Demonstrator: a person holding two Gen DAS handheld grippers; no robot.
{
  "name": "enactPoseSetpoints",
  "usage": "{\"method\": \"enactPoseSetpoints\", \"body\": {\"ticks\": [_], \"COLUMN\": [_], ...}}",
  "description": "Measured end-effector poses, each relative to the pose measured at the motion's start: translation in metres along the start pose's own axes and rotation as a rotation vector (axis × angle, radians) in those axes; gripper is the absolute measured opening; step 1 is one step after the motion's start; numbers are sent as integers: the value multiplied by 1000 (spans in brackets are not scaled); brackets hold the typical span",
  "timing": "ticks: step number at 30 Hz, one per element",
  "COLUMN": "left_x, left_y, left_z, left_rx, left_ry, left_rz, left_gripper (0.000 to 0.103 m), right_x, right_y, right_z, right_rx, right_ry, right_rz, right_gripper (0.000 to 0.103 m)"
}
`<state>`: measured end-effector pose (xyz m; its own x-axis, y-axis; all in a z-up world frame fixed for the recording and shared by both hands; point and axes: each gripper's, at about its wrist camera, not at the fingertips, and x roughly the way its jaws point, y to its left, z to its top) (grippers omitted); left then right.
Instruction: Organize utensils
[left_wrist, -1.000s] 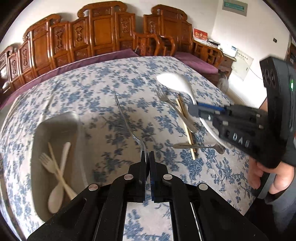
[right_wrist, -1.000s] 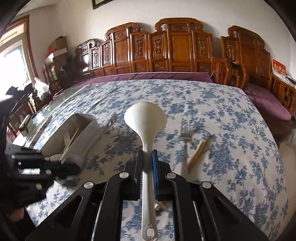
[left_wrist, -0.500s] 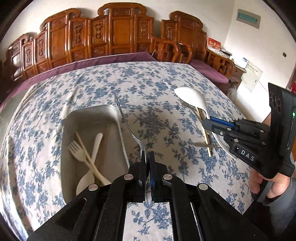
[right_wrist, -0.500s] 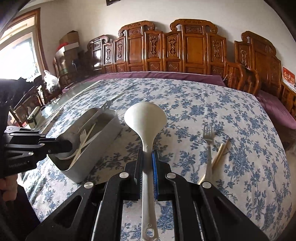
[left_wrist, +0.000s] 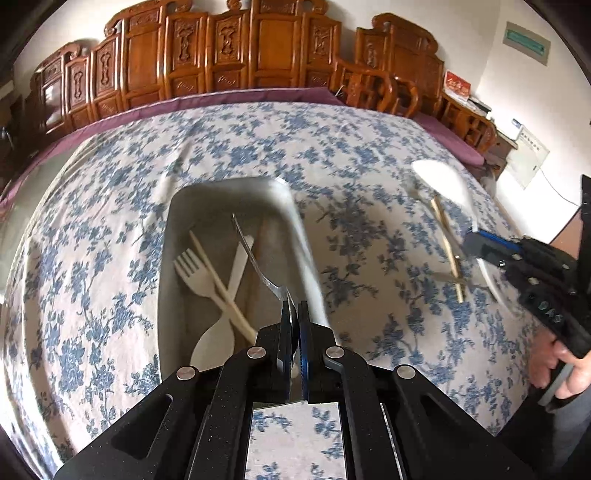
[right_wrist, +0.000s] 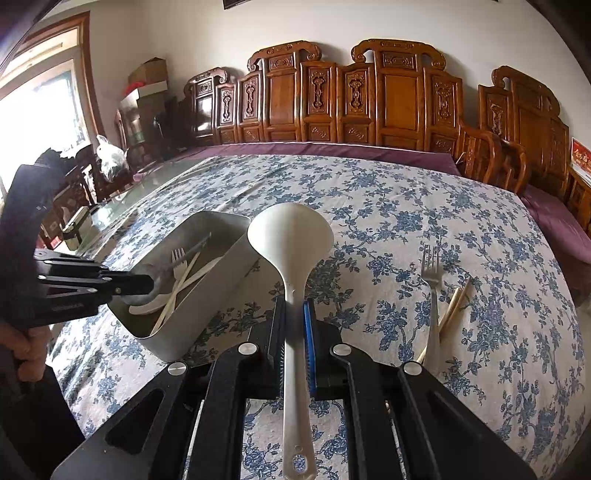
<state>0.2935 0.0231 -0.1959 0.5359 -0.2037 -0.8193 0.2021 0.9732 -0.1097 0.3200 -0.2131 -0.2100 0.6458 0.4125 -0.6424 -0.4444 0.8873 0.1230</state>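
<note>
My left gripper (left_wrist: 293, 306) is shut on a metal spoon (left_wrist: 255, 258), pinched at its bowl end, with the thin handle pointing forward over the grey metal tray (left_wrist: 221, 184). In the tray lie a white plastic fork (left_wrist: 192, 269), a white spoon (left_wrist: 214, 343) and pale chopsticks (left_wrist: 218, 280). My right gripper (right_wrist: 295, 306) is shut on the handle of a large white ladle (right_wrist: 290, 236), held above the cloth just right of the tray (right_wrist: 199, 306). The left gripper (right_wrist: 146, 284) shows over the tray's near end in the right wrist view.
A metal fork (right_wrist: 432, 273) and wooden chopsticks (right_wrist: 456, 299) lie on the blue-flowered tablecloth (right_wrist: 406, 206) to the right. Carved wooden chairs (right_wrist: 388, 103) line the far edge. A person's hand (left_wrist: 569, 373) grips the right tool.
My left gripper has swung leftwards with the metal spoon, from over the bare cloth to above the tray. The right gripper with the ladle has shifted a little towards the tray.
</note>
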Motion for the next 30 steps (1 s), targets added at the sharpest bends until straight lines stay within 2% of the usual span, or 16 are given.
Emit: {"method": "enactPoseSetpoints", "body": {"ticks": [15,24,27,30], "left_x": [20,4,-4,-10], "left_y": [26,43,46,51], "left_z": [-6,4,8,10], "left_rx": [-39,-72,-60,-56], "left_ry": [59,9,-14,-34], "left_rz": [55,83,116,136], "left_gripper": [3,6,12,12], "right_x": [11,21,28,40], "right_y": [27,55,64,74], "right_z": [5,21,28,36], "right_rx": [4,-18,17,55], "right_ry": [24,29,32,40], "right_rz": [53,75,101,132], "right_gripper": [11,11,11,11]}}
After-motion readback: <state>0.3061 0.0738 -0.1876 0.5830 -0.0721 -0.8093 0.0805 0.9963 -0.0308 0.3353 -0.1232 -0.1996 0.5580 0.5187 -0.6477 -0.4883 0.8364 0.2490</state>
